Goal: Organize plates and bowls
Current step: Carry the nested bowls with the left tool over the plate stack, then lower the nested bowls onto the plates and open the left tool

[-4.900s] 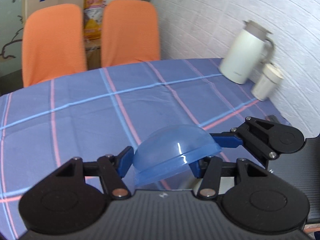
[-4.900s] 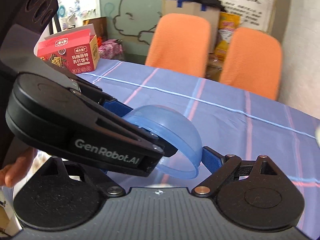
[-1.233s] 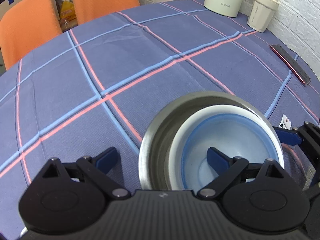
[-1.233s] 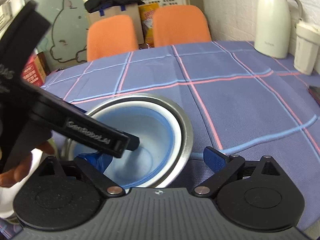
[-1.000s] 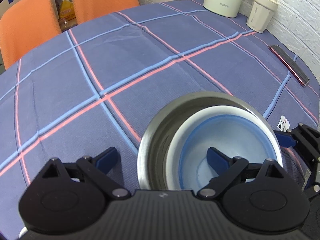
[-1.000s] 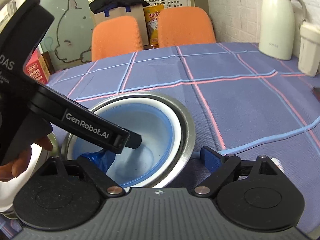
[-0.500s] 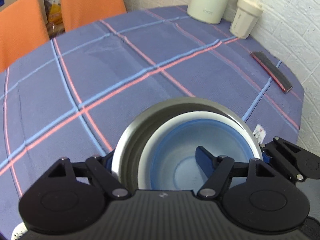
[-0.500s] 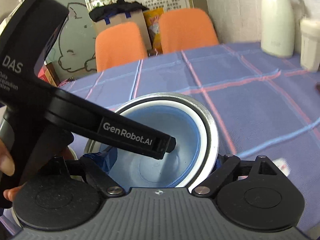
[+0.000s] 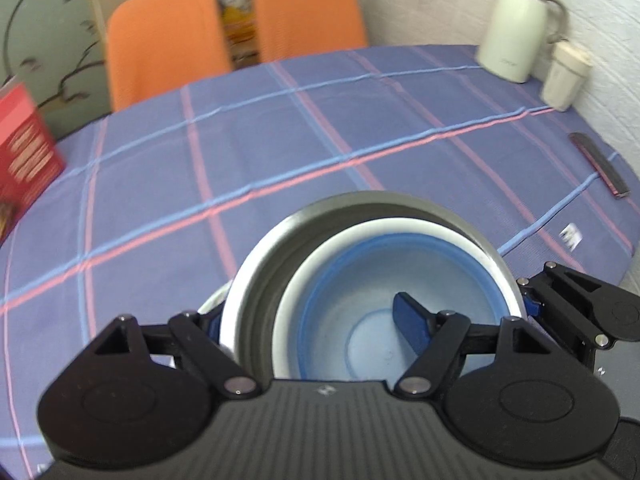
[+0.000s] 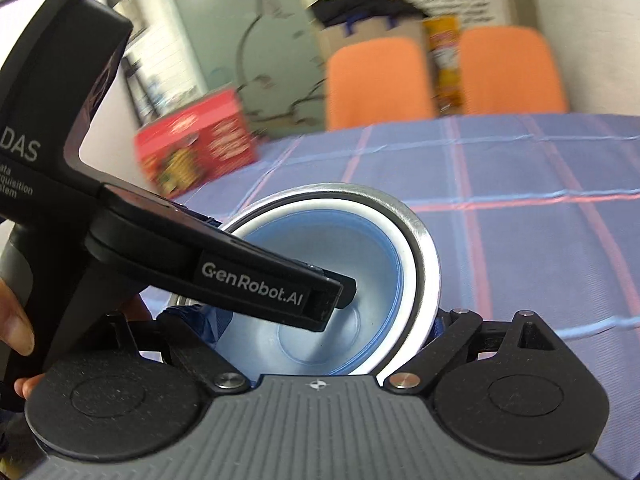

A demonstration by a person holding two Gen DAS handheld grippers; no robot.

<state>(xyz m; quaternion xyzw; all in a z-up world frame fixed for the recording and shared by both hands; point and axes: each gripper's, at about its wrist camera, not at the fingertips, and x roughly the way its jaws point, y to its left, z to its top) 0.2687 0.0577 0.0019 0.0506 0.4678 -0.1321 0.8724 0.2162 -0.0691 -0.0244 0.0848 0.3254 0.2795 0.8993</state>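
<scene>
Left claw (image 9: 312, 320) is clamped across the near wall of the nested bowls (image 9: 372, 280); right claw (image 10: 320, 320) grips the opposite wall. A moment ago both stood open around it. Stack now looks raised off the bench (image 9: 280, 140), so carry next. Kettle (image 9: 516, 28), cup (image 9: 566, 80), red box (image 9: 24, 156) well clear.

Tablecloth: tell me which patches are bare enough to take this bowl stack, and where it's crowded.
The widest bare stretch of tablecloth runs from the nested bowls toward the orange chairs, bordered on the left by the red box. A narrower patch lies between the bowls and the phone. The far right corner is crowded: thermos jug and cup.
</scene>
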